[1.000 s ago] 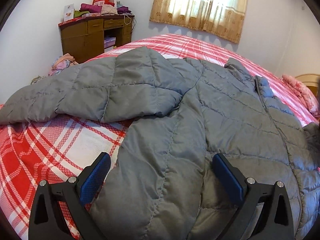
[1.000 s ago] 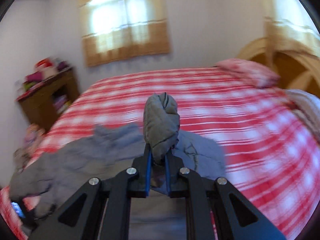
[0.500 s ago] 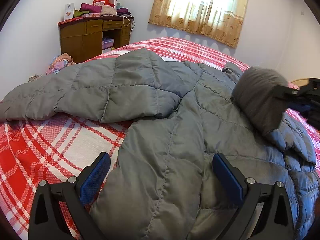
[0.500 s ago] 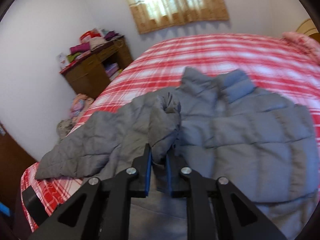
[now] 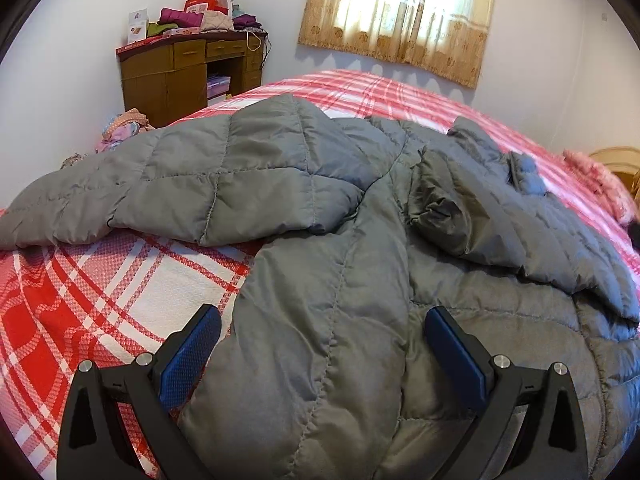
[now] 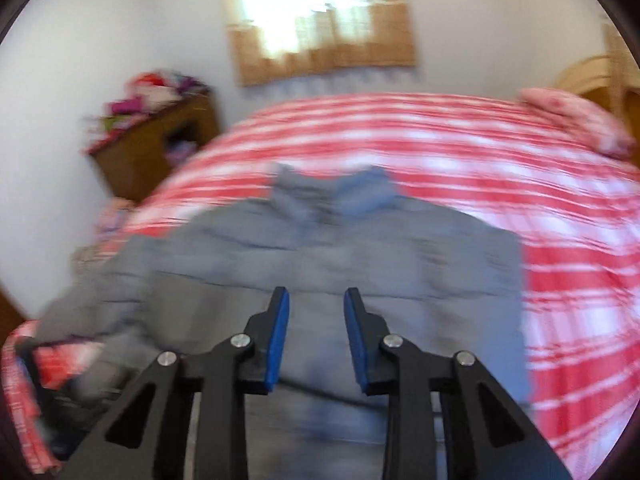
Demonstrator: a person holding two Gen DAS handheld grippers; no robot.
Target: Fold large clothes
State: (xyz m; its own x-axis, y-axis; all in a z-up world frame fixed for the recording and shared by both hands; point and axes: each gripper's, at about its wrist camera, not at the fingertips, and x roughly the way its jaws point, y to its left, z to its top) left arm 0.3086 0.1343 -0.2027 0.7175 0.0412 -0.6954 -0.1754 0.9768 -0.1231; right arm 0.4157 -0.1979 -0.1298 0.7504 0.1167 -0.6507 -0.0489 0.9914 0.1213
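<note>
A grey quilted puffer jacket (image 5: 340,280) lies spread on the red plaid bed. Its left sleeve (image 5: 180,184) stretches out to the left. Its right sleeve (image 5: 460,204) lies folded across the body. My left gripper (image 5: 322,344) is open, low over the jacket's hem, with nothing between its blue pads. In the blurred right wrist view, the jacket (image 6: 328,248) lies collar away from me, and my right gripper (image 6: 316,312) is open and empty above it.
The red plaid bed (image 5: 100,280) fills most of both views. A wooden desk (image 5: 188,72) piled with clothes stands at the far left wall. A pink pillow (image 6: 576,124) and a wooden headboard (image 6: 592,76) are at the right. A curtained window (image 5: 400,12) is behind.
My right gripper carried the right sleeve across the jacket's body, let it go and opened; it has pulled back. The left gripper has stayed open and still.
</note>
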